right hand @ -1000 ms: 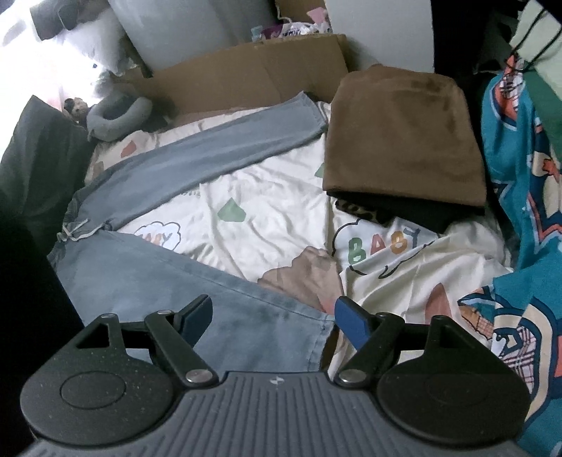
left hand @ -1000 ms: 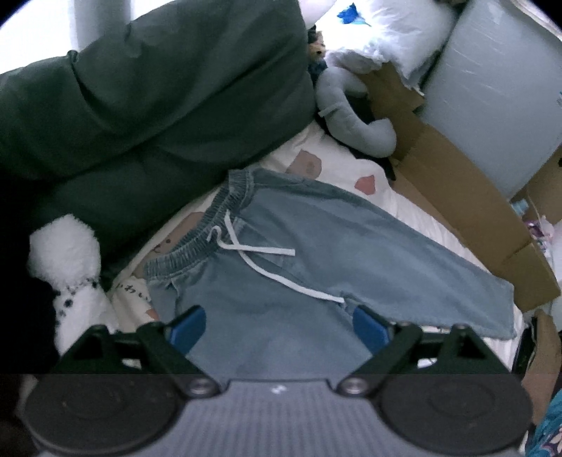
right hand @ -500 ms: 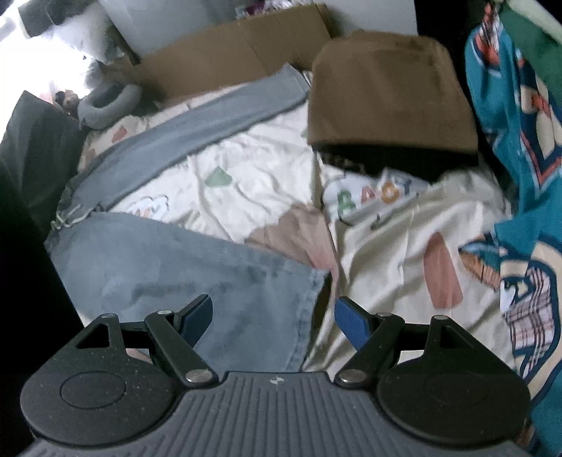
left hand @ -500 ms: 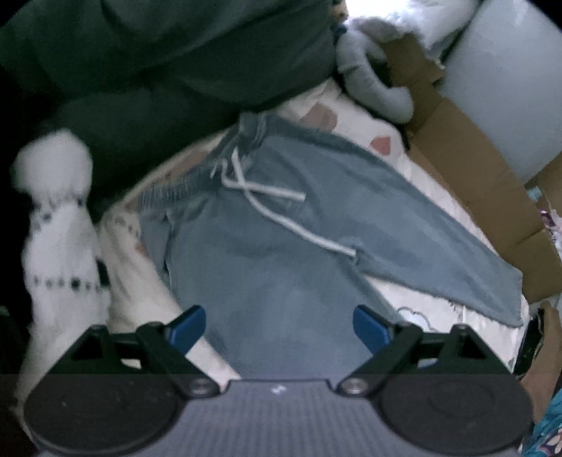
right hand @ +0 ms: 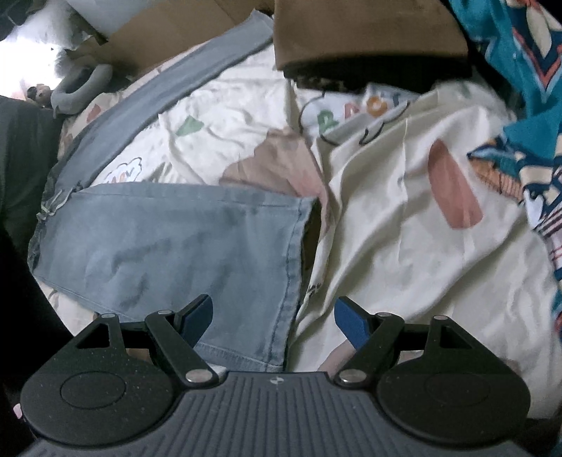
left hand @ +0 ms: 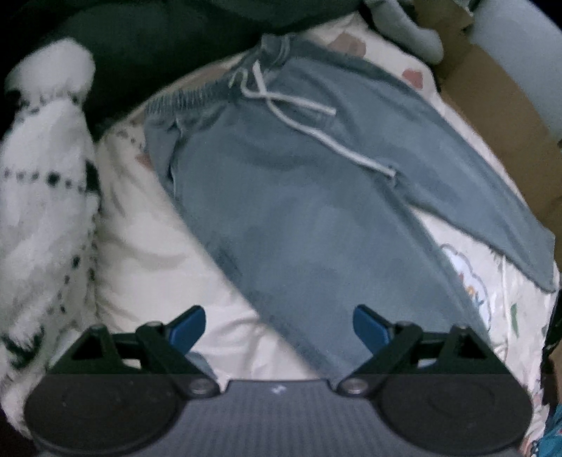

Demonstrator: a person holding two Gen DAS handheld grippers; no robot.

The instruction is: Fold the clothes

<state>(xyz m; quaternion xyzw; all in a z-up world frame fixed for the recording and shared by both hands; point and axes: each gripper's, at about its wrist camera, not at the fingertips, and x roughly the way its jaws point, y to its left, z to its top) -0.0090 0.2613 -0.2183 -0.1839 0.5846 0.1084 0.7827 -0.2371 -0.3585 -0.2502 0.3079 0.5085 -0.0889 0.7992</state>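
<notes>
Light blue denim trousers (left hand: 298,197) with an elastic waistband and a white drawstring (left hand: 298,109) lie spread flat on a cream printed bedsheet (left hand: 158,253). My left gripper (left hand: 279,325) hangs open just above the near leg's outer edge, close to the thigh. In the right wrist view the same near leg (right hand: 168,246) ends in a stitched hem (right hand: 291,267). My right gripper (right hand: 274,316) is open over that hem, nothing between its blue pads. The far leg (right hand: 168,81) stretches away toward the top.
A dark green duvet (left hand: 147,42) and a white spotted plush (left hand: 38,182) lie left of the waistband. Cardboard (left hand: 498,95) borders the far side. A folded brown garment (right hand: 365,31) on dark clothes sits beyond the hem, and a teal patterned quilt (right hand: 520,88) lies right.
Both grippers have sunk toward the trousers, which now fill more of each view. The right gripper has come down over the near leg's hem. Both stayed open.
</notes>
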